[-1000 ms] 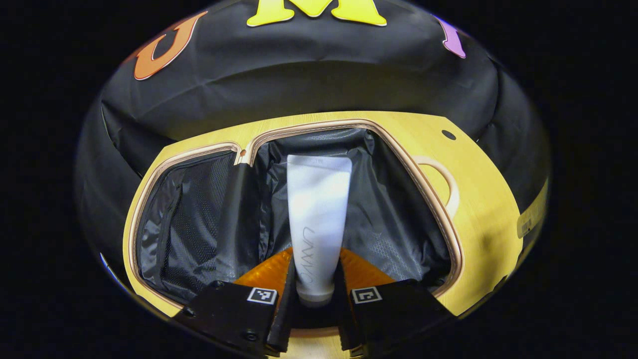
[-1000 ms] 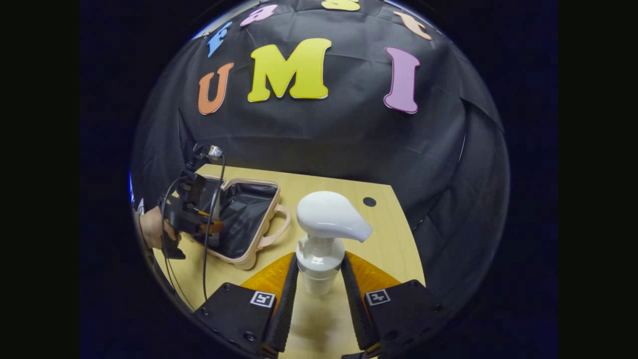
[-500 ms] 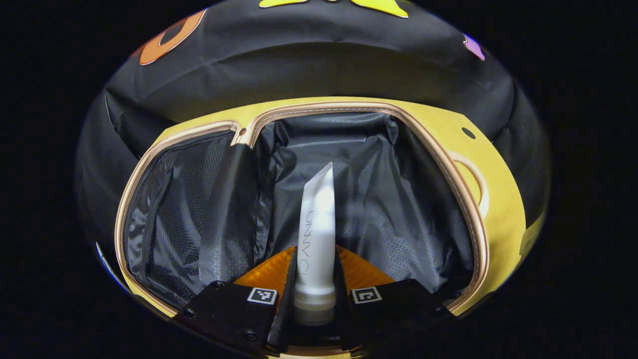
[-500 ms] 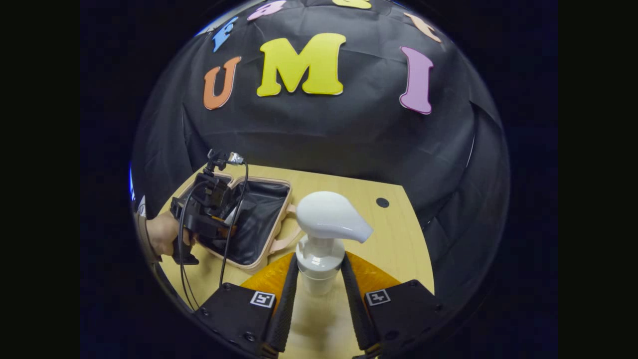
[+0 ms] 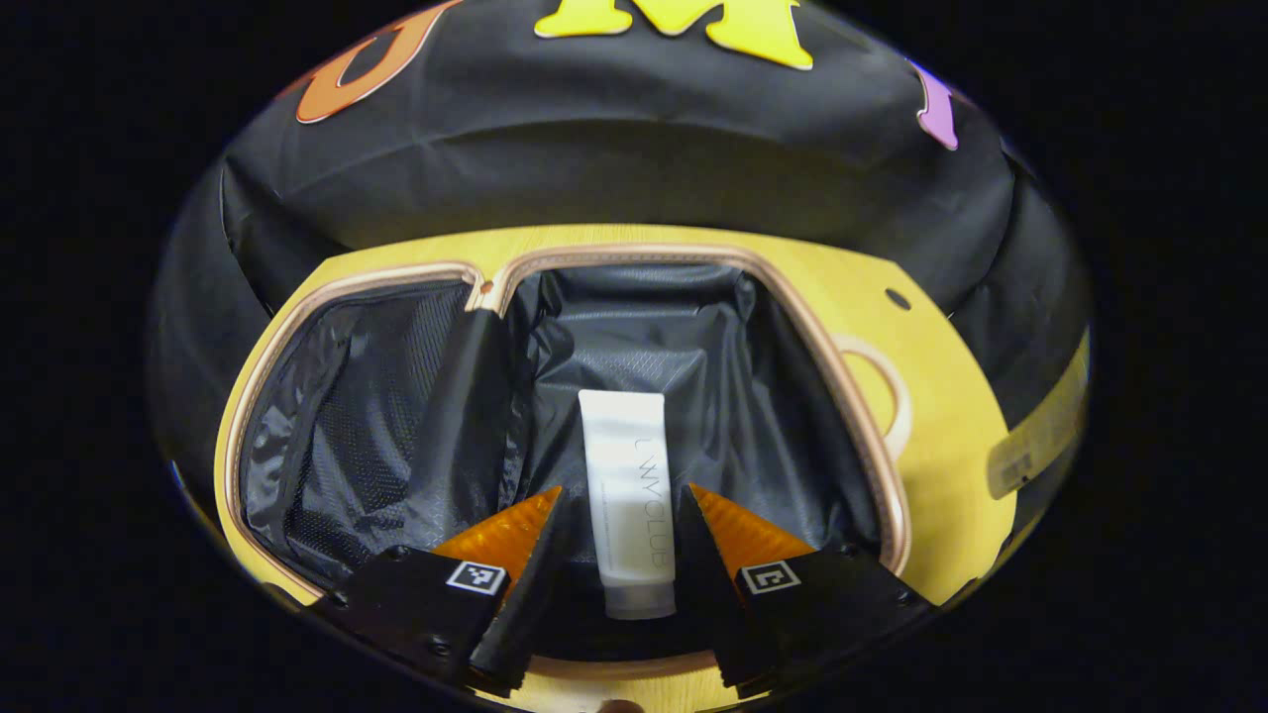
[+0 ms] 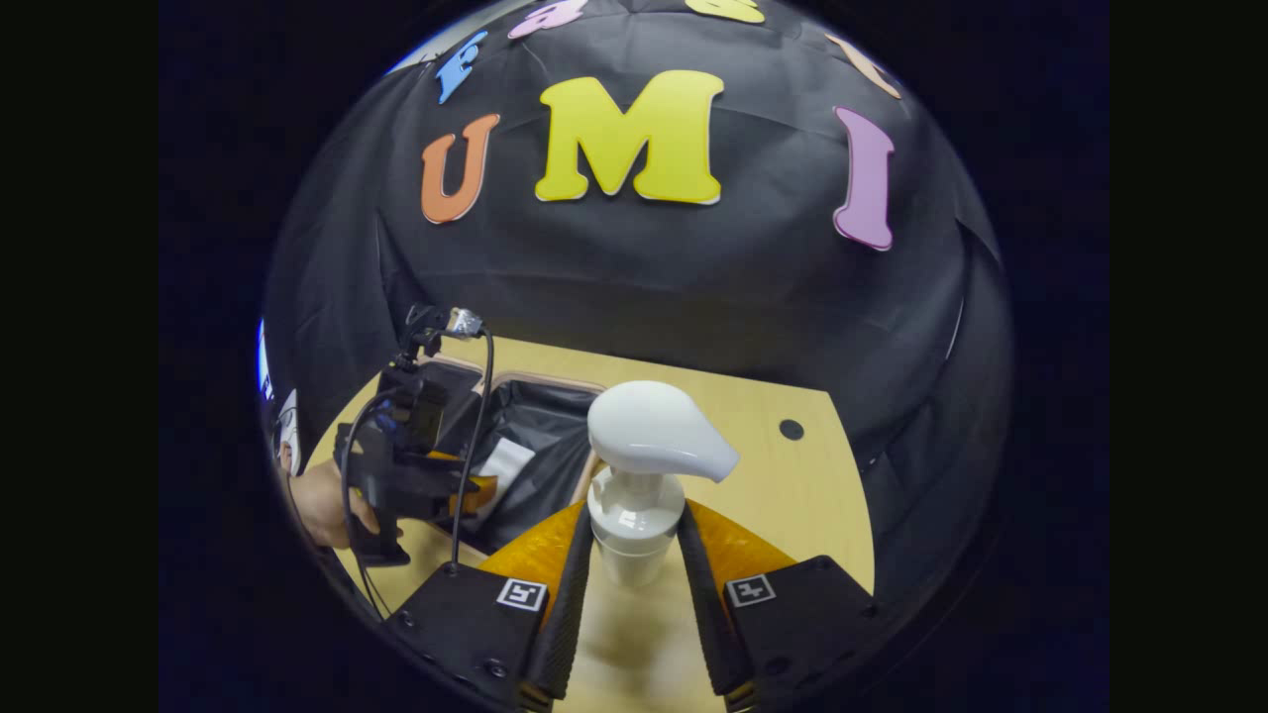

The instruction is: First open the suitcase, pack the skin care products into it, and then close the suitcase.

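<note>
The white cream tube (image 5: 628, 500) lies flat on the black lining in the right-hand half of the open suitcase (image 5: 872, 436), cap end toward you, between the fingers of your left gripper (image 5: 616, 584), which stand wide apart with a clear gap on either side of it. The other half, with its mesh pocket (image 5: 347, 416), lies open beside it on the wooden table (image 5: 951, 396). Your right gripper (image 6: 634, 594) is clamped around the neck of the white pump bottle (image 6: 649, 465), held above the table just beside the suitcase. The risk is probably at the drop-off: your left gripper (image 6: 416, 475) sits over the opening, so bringing the bottle in now could knock the two together, and the tall pump head may catch the rim or land on the tube.
</note>
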Available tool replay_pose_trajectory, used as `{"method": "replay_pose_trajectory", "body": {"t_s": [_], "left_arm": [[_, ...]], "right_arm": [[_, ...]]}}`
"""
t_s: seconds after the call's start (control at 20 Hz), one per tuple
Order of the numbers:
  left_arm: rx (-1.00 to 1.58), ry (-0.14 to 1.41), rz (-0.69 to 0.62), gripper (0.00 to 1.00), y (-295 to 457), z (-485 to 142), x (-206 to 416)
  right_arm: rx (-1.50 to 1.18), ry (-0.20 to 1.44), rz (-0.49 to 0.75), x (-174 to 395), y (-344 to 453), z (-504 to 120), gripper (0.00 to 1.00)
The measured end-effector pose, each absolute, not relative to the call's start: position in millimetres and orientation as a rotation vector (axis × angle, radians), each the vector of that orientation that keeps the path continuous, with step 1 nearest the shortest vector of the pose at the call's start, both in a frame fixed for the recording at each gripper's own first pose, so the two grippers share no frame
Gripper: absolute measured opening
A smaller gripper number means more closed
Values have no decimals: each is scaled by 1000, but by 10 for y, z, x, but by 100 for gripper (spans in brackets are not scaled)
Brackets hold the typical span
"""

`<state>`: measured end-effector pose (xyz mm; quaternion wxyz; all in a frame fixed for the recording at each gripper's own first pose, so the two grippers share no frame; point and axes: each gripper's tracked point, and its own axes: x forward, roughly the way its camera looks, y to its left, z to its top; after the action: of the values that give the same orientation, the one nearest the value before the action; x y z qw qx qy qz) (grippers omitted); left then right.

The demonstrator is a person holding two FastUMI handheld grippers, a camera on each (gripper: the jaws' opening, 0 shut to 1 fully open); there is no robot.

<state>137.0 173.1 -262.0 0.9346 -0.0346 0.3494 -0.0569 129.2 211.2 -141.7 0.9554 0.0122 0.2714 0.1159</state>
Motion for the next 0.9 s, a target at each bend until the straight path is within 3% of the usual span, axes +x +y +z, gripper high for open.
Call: {"method": "replay_pose_trajectory", "body": {"t_s": [0.05,0.1,0.25,0.3,0.35,0.7,0.9], "left_arm": [[-83,686,-111,83,1754,-2532,1314],[-93,650,-110,79,1790,-2424,1259],[-111,538,-113,90,1964,-2093,1077],[-113,510,-127,86,2003,-2002,1008],[-107,484,-144,97,2043,-1938,929],[-25,278,-83,97,2718,-1465,601],[-30,214,-22,97,3102,-1314,501]], "right_arm": [[32,551,251,1345,2207,-1390,48],[43,558,270,1377,2321,-1394,48],[81,601,324,1469,2690,-1483,48],[89,619,335,1483,2805,-1552,48],[91,637,349,1513,2922,-1630,48],[94,857,379,1483,3430,-2370,47],[78,844,376,1669,3564,-2381,49]]}}
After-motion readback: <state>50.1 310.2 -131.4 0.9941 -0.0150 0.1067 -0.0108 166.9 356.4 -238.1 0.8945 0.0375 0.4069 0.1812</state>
